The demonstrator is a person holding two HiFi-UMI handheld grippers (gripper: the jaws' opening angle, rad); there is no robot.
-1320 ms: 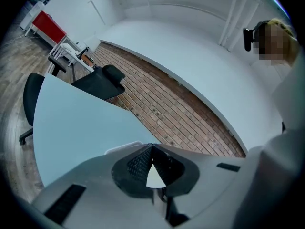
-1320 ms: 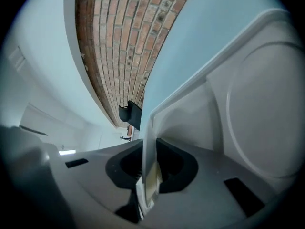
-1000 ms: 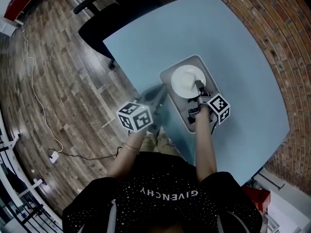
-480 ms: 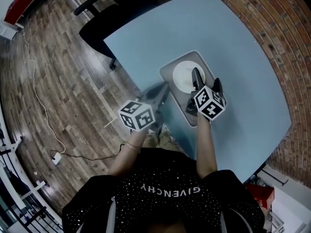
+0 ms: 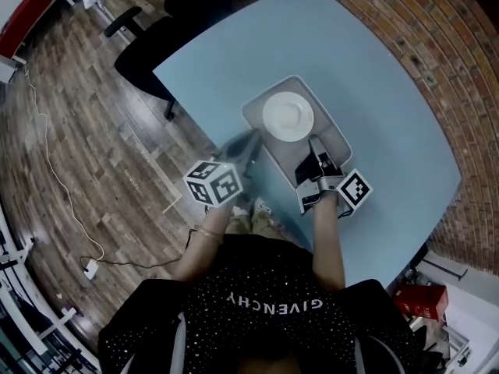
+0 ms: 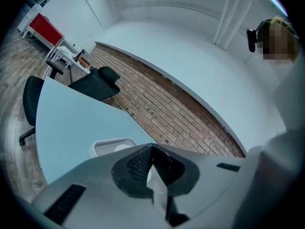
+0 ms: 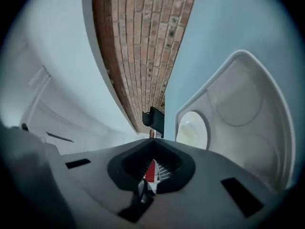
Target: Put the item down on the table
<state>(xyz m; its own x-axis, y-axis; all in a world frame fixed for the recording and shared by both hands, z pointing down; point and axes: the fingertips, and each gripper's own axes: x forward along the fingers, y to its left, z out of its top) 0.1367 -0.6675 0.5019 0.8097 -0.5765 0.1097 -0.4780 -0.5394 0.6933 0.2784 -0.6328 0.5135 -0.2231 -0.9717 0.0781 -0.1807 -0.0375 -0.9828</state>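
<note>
A white plate (image 5: 288, 116) lies flat in the far end of a grey tray (image 5: 272, 151) on the light blue table (image 5: 374, 92). My right gripper (image 5: 316, 142) hovers over the tray's near half, just short of the plate, with its jaws shut and nothing between them. The right gripper view shows the plate (image 7: 192, 130) and tray (image 7: 238, 104) beyond the closed jaws (image 7: 152, 141). My left gripper (image 5: 251, 140) is blurred at the table's left edge beside the tray, shut and empty (image 6: 152, 147). The left gripper view shows the tray (image 6: 102, 144) and plate (image 6: 121, 148) low down.
A black office chair (image 5: 148, 37) stands at the table's far left corner. A brick wall (image 5: 437, 45) runs along the right side. Wood floor (image 5: 70, 131) with a cable lies to the left. A red box (image 5: 421, 296) sits low at the right.
The right gripper was at the plate's rim, opened over it half a second ago, and has now drawn back toward me and shut. The left gripper hardly moved.
</note>
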